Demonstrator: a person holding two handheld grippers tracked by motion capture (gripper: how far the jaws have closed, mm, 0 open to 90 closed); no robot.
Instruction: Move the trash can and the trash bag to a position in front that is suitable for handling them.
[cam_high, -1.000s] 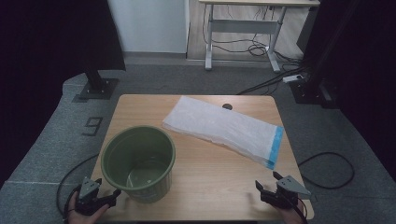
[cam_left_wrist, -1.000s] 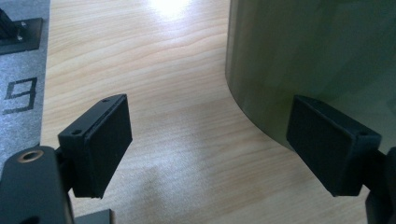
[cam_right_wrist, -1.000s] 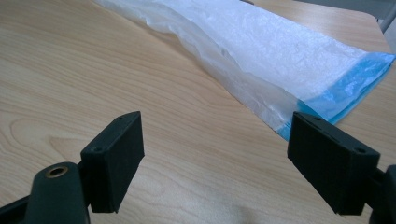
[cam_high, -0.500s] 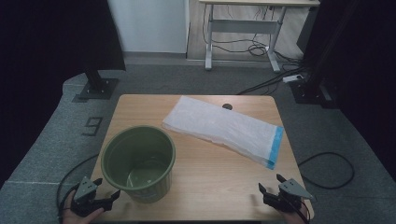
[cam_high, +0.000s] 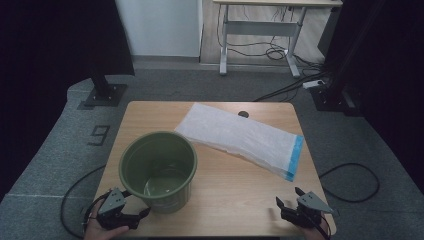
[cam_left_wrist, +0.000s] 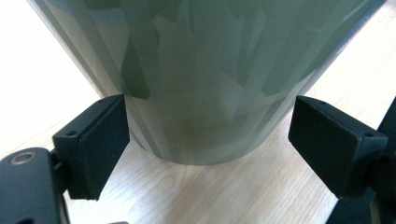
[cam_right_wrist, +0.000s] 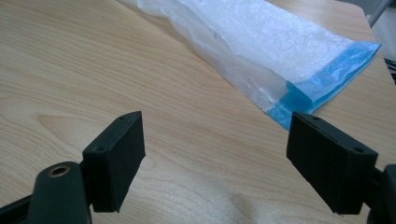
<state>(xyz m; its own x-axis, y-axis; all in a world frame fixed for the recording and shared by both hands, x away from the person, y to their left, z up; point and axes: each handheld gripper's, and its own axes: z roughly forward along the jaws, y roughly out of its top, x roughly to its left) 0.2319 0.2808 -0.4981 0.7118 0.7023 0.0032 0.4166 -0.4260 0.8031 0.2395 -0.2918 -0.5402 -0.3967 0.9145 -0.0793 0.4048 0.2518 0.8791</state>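
While both grippers wait at the table's (cam_high: 240, 200) near edge:
Left gripper (cam_high: 131, 214): jaws spread, flanking the bucket's (cam_high: 159, 170) base.
Bucket: upright, directly ahead.
Bag (cam_high: 242, 137): flat, long axis slanting away-left.
Right gripper (cam_high: 291, 206): spread, empty, nearer the bag's blue end.

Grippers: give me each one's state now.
Left gripper: open, jaws flanking the green bucket base.
Right gripper: open, holding nothing, facing the plastic bag.
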